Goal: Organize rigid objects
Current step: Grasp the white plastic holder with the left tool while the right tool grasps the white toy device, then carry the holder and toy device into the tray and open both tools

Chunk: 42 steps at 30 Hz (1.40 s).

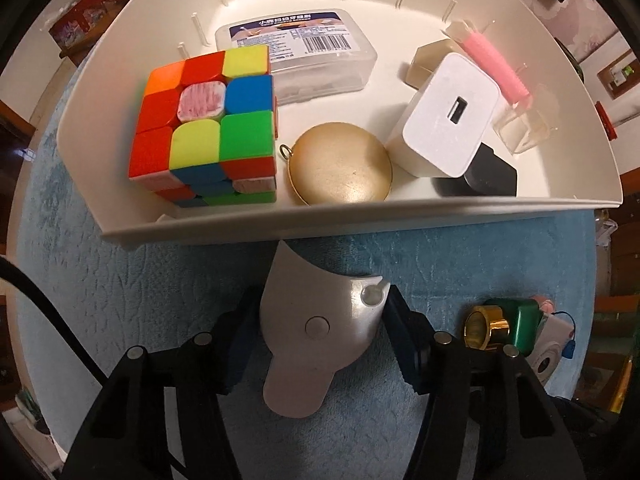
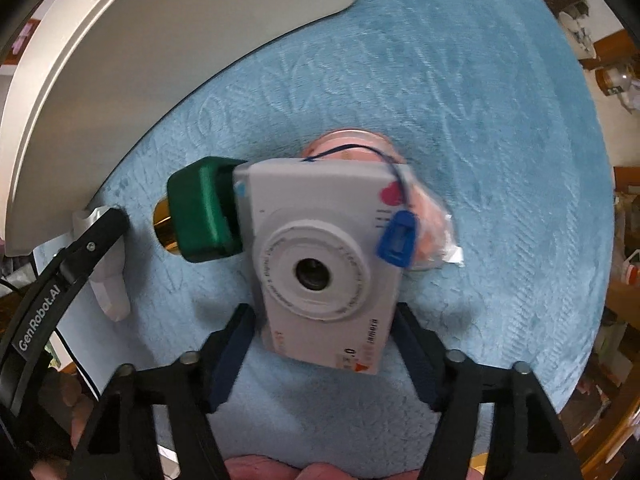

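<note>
My left gripper (image 1: 316, 332) is shut on a flat silver-grey metal tool (image 1: 312, 332) and holds it just in front of the white tray's near rim (image 1: 320, 222). The tray holds a Rubik's cube (image 1: 208, 124), a gold round compact (image 1: 340, 164), a white charger (image 1: 444, 120), a black block (image 1: 484, 176), a clear plastic box (image 1: 296, 50) and a pink-capped clear piece (image 1: 500, 68). My right gripper (image 2: 324, 344) is open around the lower end of a white toy camera (image 2: 320, 256) lying on the blue cloth, jaws not touching it.
A green and gold bottle (image 2: 200, 212) lies left of the camera, also in the left wrist view (image 1: 500, 324). A pink packet (image 2: 428, 220) lies under the camera. The blue cloth (image 2: 440, 100) covers a round table. The tray's outer wall (image 2: 120, 40) is at upper left.
</note>
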Each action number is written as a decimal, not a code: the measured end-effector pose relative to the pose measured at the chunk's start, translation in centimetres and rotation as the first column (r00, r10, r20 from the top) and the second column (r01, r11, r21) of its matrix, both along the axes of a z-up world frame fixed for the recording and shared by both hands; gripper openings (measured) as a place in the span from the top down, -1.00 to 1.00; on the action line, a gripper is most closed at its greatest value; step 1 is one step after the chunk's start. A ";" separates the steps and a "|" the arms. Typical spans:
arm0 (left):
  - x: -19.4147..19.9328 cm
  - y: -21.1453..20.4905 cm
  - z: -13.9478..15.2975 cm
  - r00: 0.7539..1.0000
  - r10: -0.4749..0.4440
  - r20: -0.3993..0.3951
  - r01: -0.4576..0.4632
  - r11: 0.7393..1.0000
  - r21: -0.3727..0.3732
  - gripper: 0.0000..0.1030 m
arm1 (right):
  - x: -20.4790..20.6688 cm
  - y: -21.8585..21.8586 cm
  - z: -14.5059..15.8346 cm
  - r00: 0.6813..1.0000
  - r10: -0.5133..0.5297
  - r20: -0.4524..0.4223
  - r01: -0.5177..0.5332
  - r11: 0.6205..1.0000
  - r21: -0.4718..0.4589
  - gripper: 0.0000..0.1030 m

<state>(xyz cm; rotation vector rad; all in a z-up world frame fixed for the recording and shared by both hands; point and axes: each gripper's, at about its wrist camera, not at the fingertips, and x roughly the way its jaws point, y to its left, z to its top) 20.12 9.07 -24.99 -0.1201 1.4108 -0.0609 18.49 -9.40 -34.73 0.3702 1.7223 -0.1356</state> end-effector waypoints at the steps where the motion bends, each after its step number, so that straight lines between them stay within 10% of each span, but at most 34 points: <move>1: 0.0 0.1 0.0 1.000 0.004 -0.002 -0.004 1.000 -0.005 -0.23 | 0.0 -0.1 0.0 1.000 -0.005 0.002 0.005 1.000 0.004 -0.21; 27: -7.3 -0.1 0.3 0.997 0.046 -0.061 -0.050 0.997 -0.061 -0.22 | -5.3 -4.4 2.1 0.997 -0.051 0.056 0.042 0.986 0.163 -0.15; 42: -8.5 -1.1 8.5 0.987 -0.117 0.106 0.121 0.992 -0.030 -0.22 | -3.9 -6.6 10.3 0.975 -0.038 0.218 -0.005 0.982 0.190 -0.12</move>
